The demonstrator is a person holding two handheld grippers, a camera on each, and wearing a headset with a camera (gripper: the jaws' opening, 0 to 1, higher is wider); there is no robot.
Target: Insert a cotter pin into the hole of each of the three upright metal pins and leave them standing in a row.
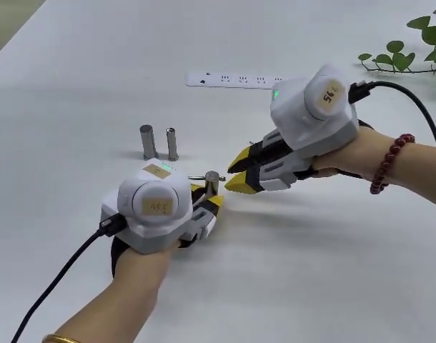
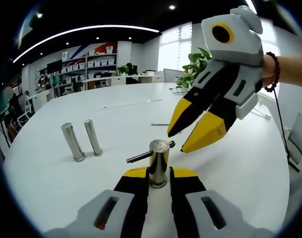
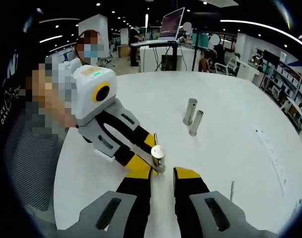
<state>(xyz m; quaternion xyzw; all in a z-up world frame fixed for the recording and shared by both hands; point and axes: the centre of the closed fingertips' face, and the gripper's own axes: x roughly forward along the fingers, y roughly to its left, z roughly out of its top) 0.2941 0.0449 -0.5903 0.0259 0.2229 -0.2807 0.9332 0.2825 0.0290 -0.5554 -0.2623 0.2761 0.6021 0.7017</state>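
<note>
Pin [image 1: 212, 182] just left of centre in the head view carries a cotter pin [image 1: 197, 177] through its hole. The left gripper [image 2: 158, 174] pinches its base. The right gripper [image 1: 228, 179], to its right, has jaws slightly parted and empty. This insertion looks finished. Next comes fetching another cotter pin for the two bare pins [image 1: 147, 141] further up and left.

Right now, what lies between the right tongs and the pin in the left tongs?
The end of the cotter pin, sticking from the metal pin toward the right tongs; the left gripper view shows it.
</note>
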